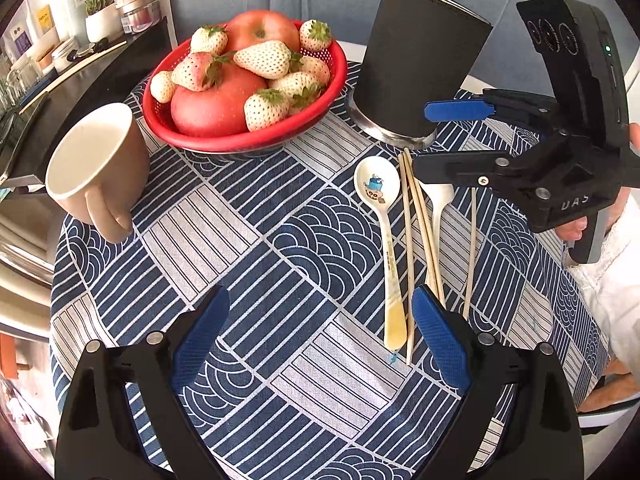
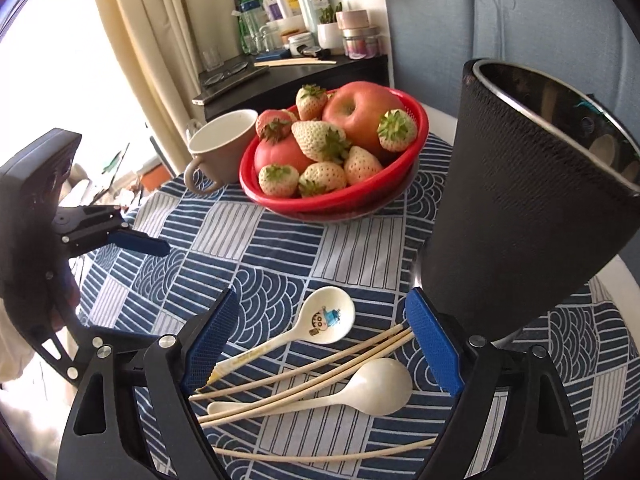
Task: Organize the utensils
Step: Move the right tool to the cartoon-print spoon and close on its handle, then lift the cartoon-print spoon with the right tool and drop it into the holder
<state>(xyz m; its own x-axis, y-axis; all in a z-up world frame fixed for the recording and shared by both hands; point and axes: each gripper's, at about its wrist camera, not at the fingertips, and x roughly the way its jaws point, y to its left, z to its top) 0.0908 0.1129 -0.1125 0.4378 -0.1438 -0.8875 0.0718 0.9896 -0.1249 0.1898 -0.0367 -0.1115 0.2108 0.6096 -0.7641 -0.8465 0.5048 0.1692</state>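
Observation:
Several pale chopsticks (image 2: 320, 360), a spoon with a cartoon print (image 2: 328, 316) and a plain white spoon (image 2: 380, 384) lie together on the blue patterned cloth (image 2: 280, 248). My right gripper (image 2: 322, 294) hangs open just above them, with its blue pads on either side of the pile and touching nothing. A black utensil holder (image 2: 520, 200) with a shiny inside stands just behind them on the right. My left gripper (image 1: 320, 294) is open over bare cloth. The cartoon spoon (image 1: 388, 240) and chopsticks (image 1: 416, 232) lie beside its right finger. The right gripper (image 1: 420, 138) reaches in from the right, in front of the holder (image 1: 420, 64).
A red colander (image 1: 248, 144) of apples and strawberries sits at the back of the round table. A beige mug (image 1: 96, 168) stands at its left edge. A dark shelf (image 1: 80, 60) crowded with jars lies beyond. A hand and white sleeve (image 1: 608, 280) are at the right.

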